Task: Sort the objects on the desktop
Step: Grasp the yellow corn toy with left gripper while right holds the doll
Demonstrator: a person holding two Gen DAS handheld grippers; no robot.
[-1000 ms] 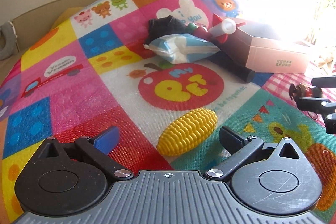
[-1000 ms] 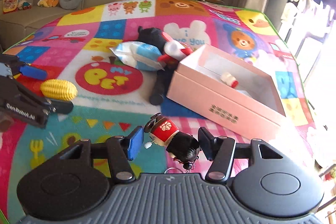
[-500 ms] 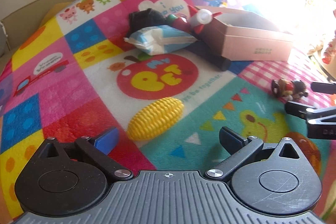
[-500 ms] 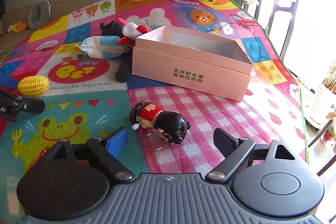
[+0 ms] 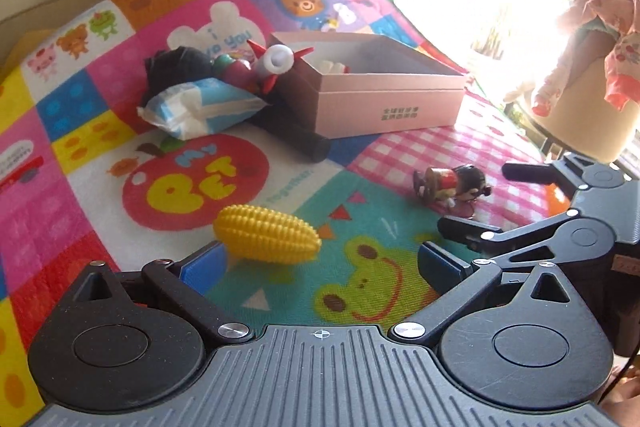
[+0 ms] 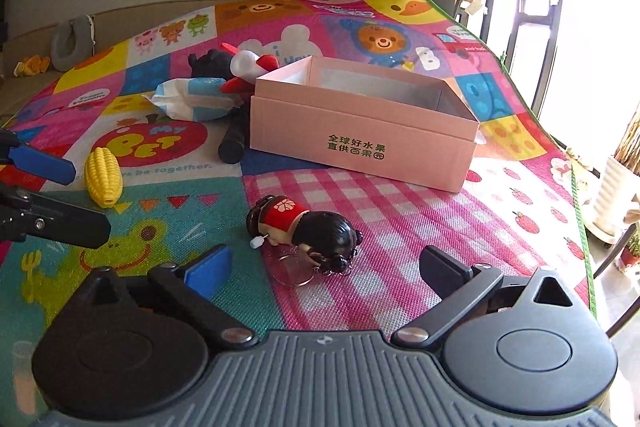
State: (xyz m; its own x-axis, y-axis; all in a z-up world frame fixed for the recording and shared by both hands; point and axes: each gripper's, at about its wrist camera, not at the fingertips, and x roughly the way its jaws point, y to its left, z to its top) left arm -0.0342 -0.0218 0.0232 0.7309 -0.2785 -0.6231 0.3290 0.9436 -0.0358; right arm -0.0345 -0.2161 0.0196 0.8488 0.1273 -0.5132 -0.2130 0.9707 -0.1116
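Note:
A yellow toy corn [image 5: 267, 239] lies on the colourful play mat just ahead of my open left gripper [image 5: 320, 265], nearer its left finger; it also shows in the right wrist view [image 6: 103, 177]. A small doll keychain [image 6: 306, 231] with a red top and black hair lies on the mat in front of my open right gripper [image 6: 326, 265]; it also shows in the left wrist view [image 5: 454, 183]. An open pink box [image 6: 364, 125] stands behind it. Both grippers are empty.
A blue-and-white tissue pack [image 5: 200, 105], a black plush toy [image 5: 178, 67] and a red-and-white toy [image 5: 274, 61] lie against the box's left side. A black cylinder [image 6: 232, 145] lies by the box. The mat's right edge [image 6: 576, 187] drops off toward a window.
The right gripper opened and let the doll go onto the mat, then drew back. The left gripper swung right, so the corn now sits toward its left finger.

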